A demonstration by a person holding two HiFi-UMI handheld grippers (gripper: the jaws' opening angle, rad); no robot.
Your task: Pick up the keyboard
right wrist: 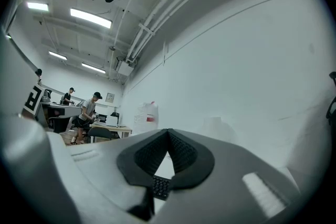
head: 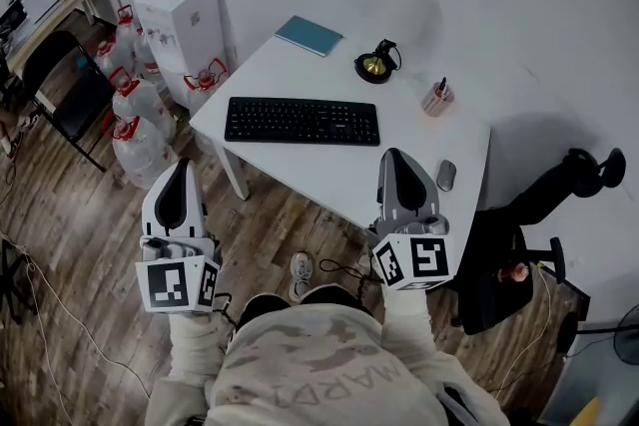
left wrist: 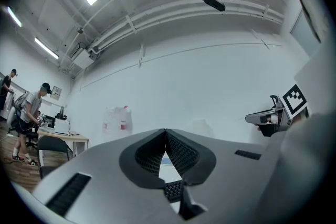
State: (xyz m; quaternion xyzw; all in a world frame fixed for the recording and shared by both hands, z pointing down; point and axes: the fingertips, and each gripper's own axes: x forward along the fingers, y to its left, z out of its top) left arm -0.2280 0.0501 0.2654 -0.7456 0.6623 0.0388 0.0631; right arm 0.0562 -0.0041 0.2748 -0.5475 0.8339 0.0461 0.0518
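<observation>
On desk: keyboard (head: 302, 121) lies flat, long side along the front edge of the desk (head: 300, 70); nothing on it, nothing touching it
Around it: notebook (head: 309, 35) near the back corner; pen cup (head: 436, 98) behind its right end; mouse (head: 446, 175) off to the front right, apart; neither end looks blocked
Left gripper (head: 180, 167): jaws pressed together, nothing between them; held over the floor (head: 90, 214) off the desk's front-left corner; well apart from the keyboard
Right gripper (head: 392, 157): jaws closed the same way, empty; tip at the desk's front edge, near the mouse, in front of the keyboard's right end; no contact that I can see
Gripper views: both look roughly level at the wall (left wrist: 210, 92); a strip of keys shows low in the gap under each closed pair of jaws
Done: nothing; no grip, no lift
Left to do: my read is close in on both ends; open the jaws; clamp; raise it level
Progress: start of the approach, by my judgement
Watch: mouse sits close to the right-hand path
</observation>
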